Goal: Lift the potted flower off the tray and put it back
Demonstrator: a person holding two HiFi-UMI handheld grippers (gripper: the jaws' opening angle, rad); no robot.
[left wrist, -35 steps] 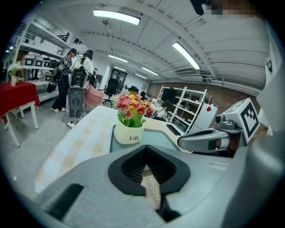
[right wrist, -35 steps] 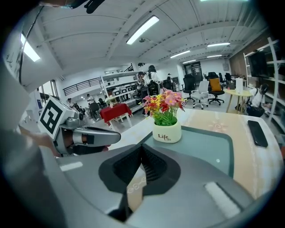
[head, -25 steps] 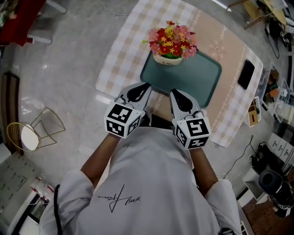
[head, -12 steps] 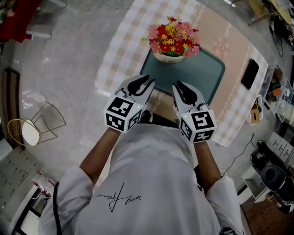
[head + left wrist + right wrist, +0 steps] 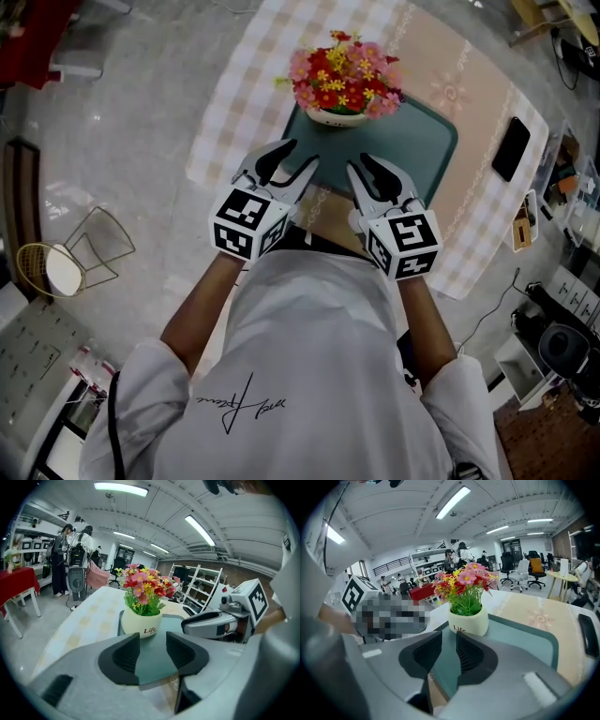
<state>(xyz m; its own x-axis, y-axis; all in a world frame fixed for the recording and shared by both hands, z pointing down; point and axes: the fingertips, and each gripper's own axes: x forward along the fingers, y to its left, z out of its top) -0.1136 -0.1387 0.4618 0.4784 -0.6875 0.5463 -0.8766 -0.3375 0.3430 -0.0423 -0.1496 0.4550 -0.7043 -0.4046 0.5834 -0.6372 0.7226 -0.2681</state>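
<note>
The left tool (image 5: pixel 300 156) and the right tool (image 5: pixel 360 165) are hovering side by side at the 6 o'clock edge of the green tray (image 5: pixel 412 155). Their jaws have just been opening and are standing apart, pinching nothing. The lifting is not starting yet. The potted flower (image 5: pixel 341 84) is standing straight at the tray's 11 o'clock corner. It is a round white pot holding red, pink and yellow flowers.

A black phone (image 5: pixel 511 148) lies near the table's (image 5: pixel 234 112) right edge (flat on the cloth (image 5: pixel 469 84)); a wire chair (image 5: pixel 67 265) stands on the floor (image 5: pixel 122 150).
</note>
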